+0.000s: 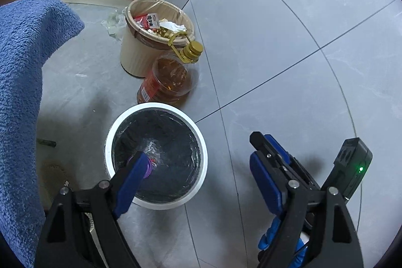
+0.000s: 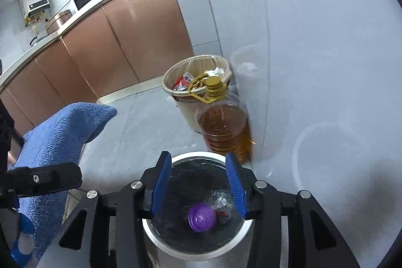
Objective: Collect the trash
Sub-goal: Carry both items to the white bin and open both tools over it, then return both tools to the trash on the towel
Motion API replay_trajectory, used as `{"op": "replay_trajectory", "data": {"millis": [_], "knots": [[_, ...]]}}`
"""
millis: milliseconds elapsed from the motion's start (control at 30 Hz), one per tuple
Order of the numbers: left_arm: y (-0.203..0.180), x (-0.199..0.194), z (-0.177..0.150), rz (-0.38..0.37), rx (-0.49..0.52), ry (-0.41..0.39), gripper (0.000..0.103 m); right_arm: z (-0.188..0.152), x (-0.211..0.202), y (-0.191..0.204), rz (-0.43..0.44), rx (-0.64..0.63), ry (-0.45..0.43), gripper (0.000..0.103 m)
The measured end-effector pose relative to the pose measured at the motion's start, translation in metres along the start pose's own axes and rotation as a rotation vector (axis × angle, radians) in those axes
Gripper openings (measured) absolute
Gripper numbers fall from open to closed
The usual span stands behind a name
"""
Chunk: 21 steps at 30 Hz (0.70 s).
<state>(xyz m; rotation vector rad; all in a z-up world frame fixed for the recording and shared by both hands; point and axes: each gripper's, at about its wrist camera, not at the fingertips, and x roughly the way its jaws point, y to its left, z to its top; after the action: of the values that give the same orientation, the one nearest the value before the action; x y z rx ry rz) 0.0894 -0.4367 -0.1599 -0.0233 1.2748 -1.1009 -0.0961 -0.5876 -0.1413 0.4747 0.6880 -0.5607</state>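
Blue-padded right gripper [image 2: 199,186] hovering with jaws spread wide, gripping nothing, over the white bin [image 2: 160,241]. Purple-capped bottle [image 2: 201,216] lying in the bin's black liner, below and between the jaws. Left gripper [image 1: 198,182] likewise gaping, empty, beside the bin [image 1: 114,132]. Cabinets [image 2: 140,34] and countertop appearing fully only in right view.

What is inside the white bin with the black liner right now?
In the white bin, a bottle with a purple cap lies on the black liner, clear plastic crumpled beside it. The right gripper, open above, hides part of the bottom.
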Motion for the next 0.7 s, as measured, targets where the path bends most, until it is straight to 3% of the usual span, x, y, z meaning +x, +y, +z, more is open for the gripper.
{"op": "replay_trajectory", "data": {"millis": [167,367,700], "knots": [[-0.004,-0.026,-0.011,0.029,0.038,-0.047,0.083,-0.001,-0.013,0.007,0.008,-0.014,-0.014,0.042],[-0.005,-0.091,-0.031,0.105,0.089,-0.172,0.083,-0.004,-0.039,0.03,0.051,-0.046,-0.04,0.042],[0.055,-0.216,-0.085,0.266,0.04,-0.363,0.082,-0.007,-0.088,0.126,0.233,-0.206,-0.087,0.042]]}}
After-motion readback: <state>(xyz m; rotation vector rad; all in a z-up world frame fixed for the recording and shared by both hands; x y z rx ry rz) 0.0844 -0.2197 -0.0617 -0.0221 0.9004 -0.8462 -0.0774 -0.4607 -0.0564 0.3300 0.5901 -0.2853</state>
